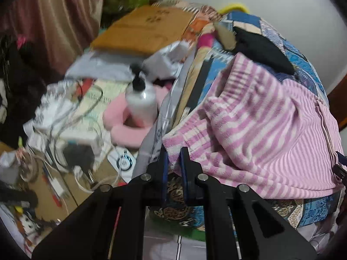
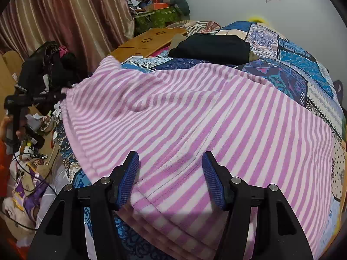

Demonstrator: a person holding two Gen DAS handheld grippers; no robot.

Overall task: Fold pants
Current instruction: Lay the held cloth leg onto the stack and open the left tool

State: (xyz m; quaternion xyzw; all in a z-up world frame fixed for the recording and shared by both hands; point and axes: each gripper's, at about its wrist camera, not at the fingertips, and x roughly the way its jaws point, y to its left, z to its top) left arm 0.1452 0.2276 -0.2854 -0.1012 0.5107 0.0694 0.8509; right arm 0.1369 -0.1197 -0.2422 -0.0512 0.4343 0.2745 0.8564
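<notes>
Pink and white striped fleece pants (image 2: 195,117) lie spread on a bed with a blue patchwork cover (image 2: 288,65). My right gripper (image 2: 170,177) is open, its blue pads (image 2: 130,177) just above the pants' near edge. In the left wrist view the pants (image 1: 260,130) are bunched and partly folded over. My left gripper (image 1: 173,162) is shut on the pants' lower left edge at the bed's side. The left gripper also shows far left in the right wrist view (image 2: 19,101).
A black folded garment (image 2: 212,47) lies on the bed beyond the pants. A wooden lap table (image 2: 149,41) stands at the bed's far side. The floor to the left holds a white pump bottle (image 1: 141,99), pink slippers (image 1: 121,125), cables and boxes. Curtains (image 2: 65,17) hang behind.
</notes>
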